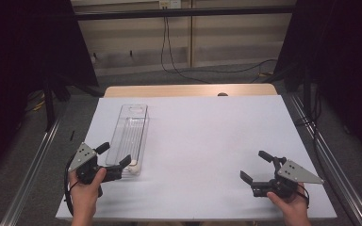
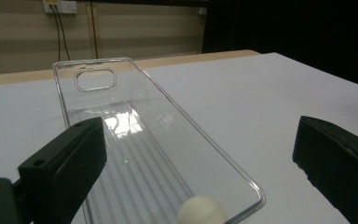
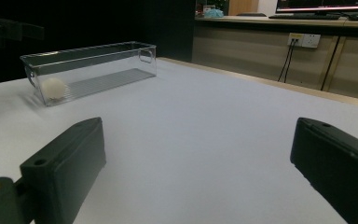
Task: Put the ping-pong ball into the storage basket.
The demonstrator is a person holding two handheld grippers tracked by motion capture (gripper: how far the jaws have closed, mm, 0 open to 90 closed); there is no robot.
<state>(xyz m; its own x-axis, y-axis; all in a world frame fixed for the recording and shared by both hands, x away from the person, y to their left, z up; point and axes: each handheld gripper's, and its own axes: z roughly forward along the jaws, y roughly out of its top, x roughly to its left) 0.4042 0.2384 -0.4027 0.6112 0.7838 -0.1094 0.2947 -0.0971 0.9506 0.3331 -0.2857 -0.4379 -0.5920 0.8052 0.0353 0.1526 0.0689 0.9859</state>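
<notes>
A long clear plastic bin (image 1: 131, 136) lies on the white table (image 1: 207, 141) at the left, running front to back. A small white ball (image 1: 134, 164) rests inside it at the near end; the ball (image 2: 201, 211) lies low between the jaws in the left gripper view, and the ball (image 3: 54, 87) sits behind the bin's (image 3: 93, 70) wall in the right gripper view. My left gripper (image 1: 115, 156) is open, its jaws spread over the bin's (image 2: 135, 140) near end. My right gripper (image 1: 254, 165) is open above bare table at the front right, holding nothing.
The table's wooden far edge (image 1: 188, 89) shows beyond the white sheet. Metal rails (image 1: 33, 165) run along both sides of the table. Black curtains (image 1: 23, 56) hang left and right, and cables (image 1: 169, 52) trail down the back wall.
</notes>
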